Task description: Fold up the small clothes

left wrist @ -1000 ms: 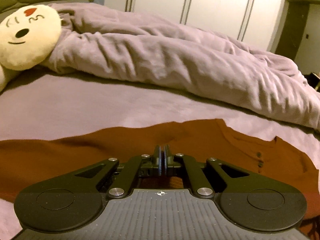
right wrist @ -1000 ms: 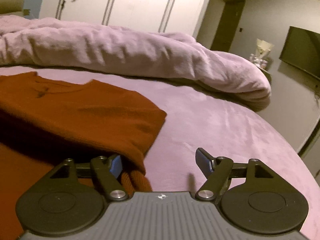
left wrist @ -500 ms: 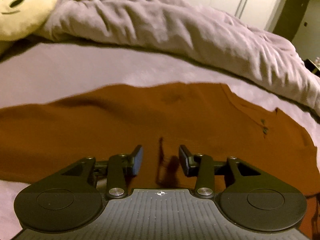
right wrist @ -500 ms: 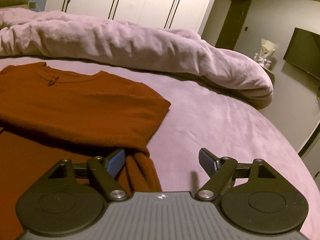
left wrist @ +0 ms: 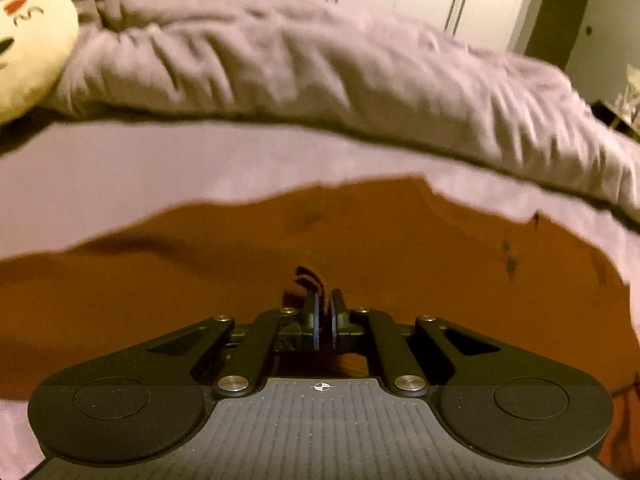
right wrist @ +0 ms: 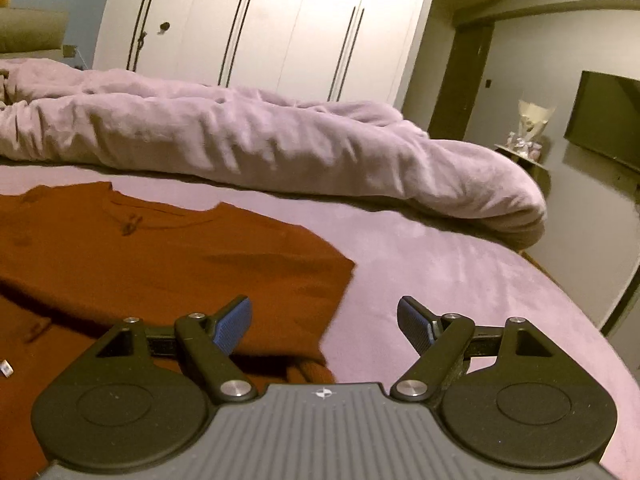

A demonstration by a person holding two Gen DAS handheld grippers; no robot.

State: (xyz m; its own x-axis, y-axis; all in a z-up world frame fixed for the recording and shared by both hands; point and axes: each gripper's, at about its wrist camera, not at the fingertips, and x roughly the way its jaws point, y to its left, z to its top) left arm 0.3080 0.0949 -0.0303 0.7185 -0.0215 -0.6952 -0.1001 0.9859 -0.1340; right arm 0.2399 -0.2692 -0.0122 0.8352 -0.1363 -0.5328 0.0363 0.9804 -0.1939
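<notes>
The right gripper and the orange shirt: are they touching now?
Cannot tell. In the right wrist view the right gripper is open, with its left finger in front of the orange shirt; no contact or gap shows plainly.

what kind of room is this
Most likely a bedroom: a bed with a bunched-up duvet, a plush toy at its head, and white wardrobe doors behind. A rust top lies on the bed.
</notes>
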